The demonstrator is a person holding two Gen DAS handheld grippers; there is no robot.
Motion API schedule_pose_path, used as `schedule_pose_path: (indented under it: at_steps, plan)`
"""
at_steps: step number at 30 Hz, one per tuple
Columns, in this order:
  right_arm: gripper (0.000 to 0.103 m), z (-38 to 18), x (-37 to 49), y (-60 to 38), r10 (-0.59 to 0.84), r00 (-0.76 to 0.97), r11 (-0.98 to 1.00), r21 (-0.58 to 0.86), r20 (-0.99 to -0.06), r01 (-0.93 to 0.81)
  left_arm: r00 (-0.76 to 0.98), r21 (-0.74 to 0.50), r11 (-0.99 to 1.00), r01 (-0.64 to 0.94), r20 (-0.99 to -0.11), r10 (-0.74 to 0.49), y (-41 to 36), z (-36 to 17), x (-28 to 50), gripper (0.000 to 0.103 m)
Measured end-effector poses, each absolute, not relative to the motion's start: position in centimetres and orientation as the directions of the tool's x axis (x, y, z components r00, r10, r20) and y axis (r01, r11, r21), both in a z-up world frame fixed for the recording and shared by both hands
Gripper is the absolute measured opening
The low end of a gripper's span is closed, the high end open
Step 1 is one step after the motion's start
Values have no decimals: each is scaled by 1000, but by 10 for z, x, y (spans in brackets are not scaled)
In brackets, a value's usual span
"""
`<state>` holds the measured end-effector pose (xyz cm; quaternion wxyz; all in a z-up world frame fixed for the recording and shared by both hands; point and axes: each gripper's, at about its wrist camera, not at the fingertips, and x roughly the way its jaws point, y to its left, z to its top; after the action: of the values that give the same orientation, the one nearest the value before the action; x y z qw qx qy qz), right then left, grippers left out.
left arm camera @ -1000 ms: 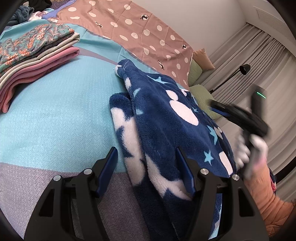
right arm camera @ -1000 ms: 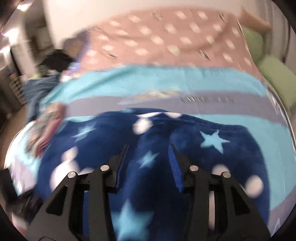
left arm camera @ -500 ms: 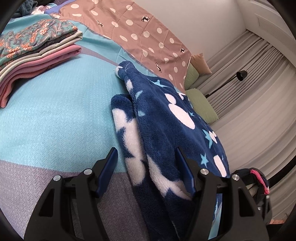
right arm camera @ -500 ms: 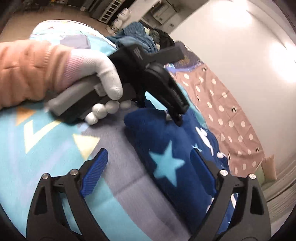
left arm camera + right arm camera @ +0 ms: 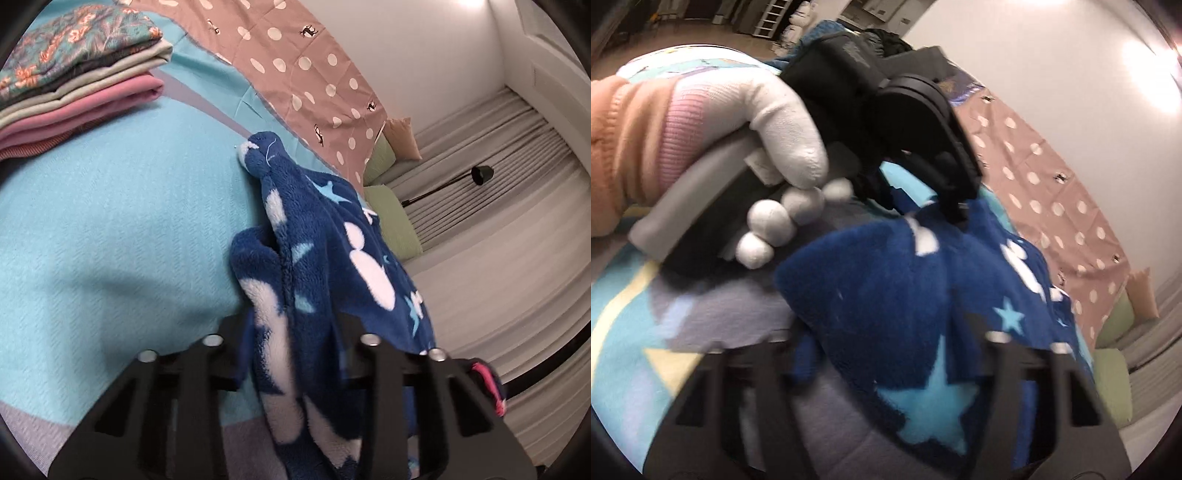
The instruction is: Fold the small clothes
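Note:
A navy fleece garment [image 5: 317, 266] with white dots and light-blue stars lies folded on the turquoise bed cover. My left gripper [image 5: 291, 332] is shut on its near edge, with fleece bunched between the fingers. The right wrist view shows the same garment [image 5: 886, 280] and the left gripper [image 5: 955, 210], held by a white-gloved hand, pinching the cloth's far corner. My right gripper [image 5: 882, 328] is closed down on the garment's near fold; its fingers are blurred.
A stack of folded clothes [image 5: 74, 85] sits at the far left of the bed. A brown polka-dot blanket [image 5: 303, 62] covers the far side. Green pillows [image 5: 391, 221] and grey curtains are to the right.
Both grippers were open half a second ago. Now both have closed on the fleece garment, the left on its near edge, the right on its near fold.

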<state>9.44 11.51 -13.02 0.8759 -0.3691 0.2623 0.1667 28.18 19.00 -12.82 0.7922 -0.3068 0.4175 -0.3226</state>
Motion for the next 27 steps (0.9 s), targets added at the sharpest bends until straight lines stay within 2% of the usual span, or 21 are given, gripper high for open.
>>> schedule_pose_path:
  at_steps: [3,6,16,22,27]
  plan:
    - [39,-116,94,104,151,803,717,-495,-577,-490,476,-709,647,281,-482,-735,182,-112,276,29]
    - [38,-96,102,90,207,792,778,-394,-575,-490,503,-661,681,314,-492,-710,171,-86,273,29]
    - [36,-24,98,14,324,818,889,-142,-476,-435,479,-655,626,424,-424,-768,109,-2,269,29]
    - [36,11,96,-78,365,836,927,81,-410,-365,439,-569,643,513,-469,-766,15,38,267,29]
    - [35,14,88,-178,403,839,900,326,-365,-290,358,-525,630,573,-531,-768,-82,42,264,30]
